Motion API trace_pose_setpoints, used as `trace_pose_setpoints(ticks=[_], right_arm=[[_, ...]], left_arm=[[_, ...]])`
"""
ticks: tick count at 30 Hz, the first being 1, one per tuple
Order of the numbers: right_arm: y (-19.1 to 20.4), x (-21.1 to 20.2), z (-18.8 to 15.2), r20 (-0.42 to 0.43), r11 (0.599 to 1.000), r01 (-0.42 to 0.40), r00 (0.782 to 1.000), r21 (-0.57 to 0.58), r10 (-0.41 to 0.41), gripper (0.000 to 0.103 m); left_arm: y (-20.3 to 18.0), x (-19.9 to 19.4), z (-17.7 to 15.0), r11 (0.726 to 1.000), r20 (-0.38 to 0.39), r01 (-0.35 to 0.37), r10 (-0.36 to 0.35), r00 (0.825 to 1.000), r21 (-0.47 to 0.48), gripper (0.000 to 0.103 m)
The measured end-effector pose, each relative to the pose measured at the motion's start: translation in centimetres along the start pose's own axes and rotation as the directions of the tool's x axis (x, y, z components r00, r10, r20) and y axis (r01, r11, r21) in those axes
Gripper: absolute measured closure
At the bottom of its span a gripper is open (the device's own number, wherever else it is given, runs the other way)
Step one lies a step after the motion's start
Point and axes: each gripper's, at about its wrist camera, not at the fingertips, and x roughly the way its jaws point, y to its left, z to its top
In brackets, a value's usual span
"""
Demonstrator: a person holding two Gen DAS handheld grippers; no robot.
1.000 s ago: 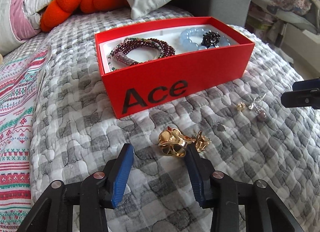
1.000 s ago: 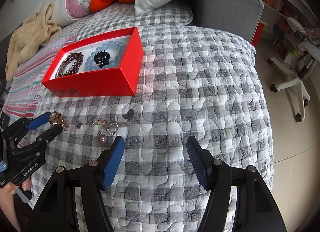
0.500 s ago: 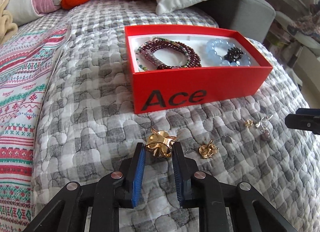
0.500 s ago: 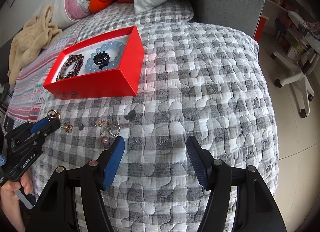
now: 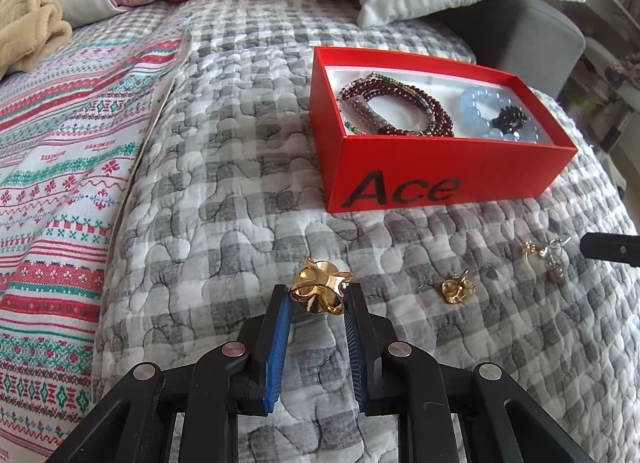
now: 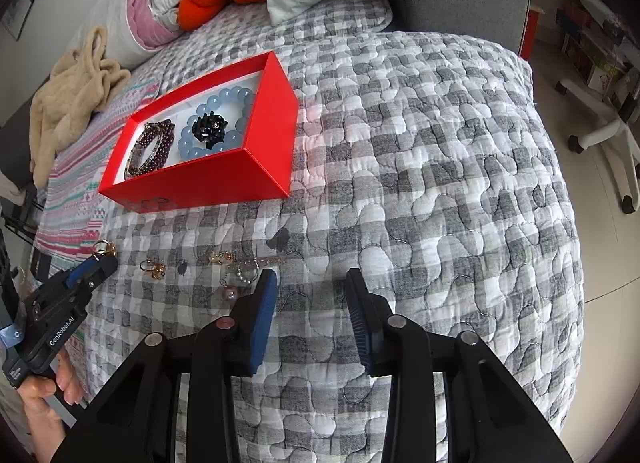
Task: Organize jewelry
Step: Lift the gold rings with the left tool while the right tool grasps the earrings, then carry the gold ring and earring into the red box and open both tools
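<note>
While the red box [image 5: 436, 167] sits open on the grey checked quilt [image 5: 224, 183] with a garnet bead bracelet [image 5: 394, 109], a pale blue bead bracelet [image 5: 478, 105] and a dark beaded piece [image 5: 510, 119] already laid inside, the left gripper [image 5: 318, 297] is clamped on a chunky gold ring [image 5: 320, 289], just in front of the box's printed face. Its blue pads press the ring from both sides at the tips, a hold that leaves the ring clear of the fabric for carrying; by my reading, the box is where it is headed, since that is where the sorted pieces lie.

To the right of the box's front, loose on the quilt, wait a small gold earring [image 5: 458, 290] and, farther right, a tangle of small silver and gold pieces with a pinkish bead [image 5: 550, 257]. The right gripper [image 6: 310, 283] hangs near that tangle, on the side away from the box, and its jaws are closing with only bare quilt between them; the tangle lies just outside its left finger. That offset suggests it needs to shift toward the pieces before gripping anything.
</note>
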Motion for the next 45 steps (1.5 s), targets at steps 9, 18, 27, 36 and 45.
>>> trace_pose_setpoints(ticks=[9, 18, 27, 36, 45], right_arm=[[1.7, 0.9, 0.2, -0.019, 0.998, -0.07, 0.997, 0.012, 0.07, 0.076], [2.9, 2.3, 1.0, -0.01, 0.997, -0.055, 0.998, 0.045, 0.056, 0.076], [4.9, 3.1, 1.3, 0.027, 0.997, 0.07, 0.997, -0.041, -0.069, 0.087], [4.0, 2.5, 0.9, 0.033, 0.998, 0.051, 0.998, -0.041, -0.05, 0.087], [2.8, 0.8, 0.9, 0.054, 0.999, 0.035, 0.998, -0.018, -0.034, 0.087]], left_arm=[[-0.1, -0.1, 0.0, 1.0, 0.001, 0.0, 0.0, 1.0, 0.006, 0.082], [0.3, -0.1, -0.1, 1.0, -0.005, 0.002, -0.002, 1.0, -0.001, 0.082], [0.8, -0.2, 0.0, 1.0, -0.002, 0.003, -0.003, 1.0, -0.007, 0.082], [0.7, -0.6, 0.2, 1.0, 0.006, 0.005, -0.005, 1.0, -0.008, 0.082], [-0.2, -1.5, 0.7, 1.0, 0.026, 0.009, -0.009, 1.0, -0.01, 0.082]])
